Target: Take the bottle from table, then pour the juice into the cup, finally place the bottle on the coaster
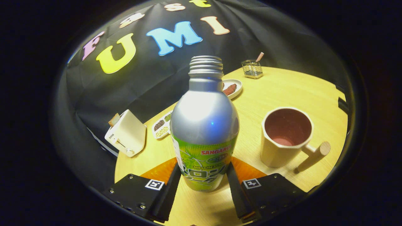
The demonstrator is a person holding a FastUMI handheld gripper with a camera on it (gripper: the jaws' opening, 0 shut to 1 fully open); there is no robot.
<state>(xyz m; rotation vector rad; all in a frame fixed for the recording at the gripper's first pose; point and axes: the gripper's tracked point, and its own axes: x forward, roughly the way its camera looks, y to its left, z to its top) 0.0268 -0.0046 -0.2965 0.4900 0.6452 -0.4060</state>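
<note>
- gripper (203, 183) holds the bottle (204, 125) – both fingers press its lower sides, bottle upright between them, cap off, threaded neck open.
- Bottle label reads "SANGARIA" and "MELON"; the rest is too distorted to read.
- cup (284, 138) sits ahead-right of the fingers, apart from the bottle, inside bare, wooden handle pointing right.
- An orange coaster (160, 171) shows just behind the fingers, under the bottle's base.
- toaster (127, 136) ahead-left at the table (282, 91) edge; a divided tray (161, 125) just beyond it.
- Far beyond the bottle – a small plate (234, 88) and a wire holder (252, 69).
- Open tabletop between cup and wire holder.
</note>
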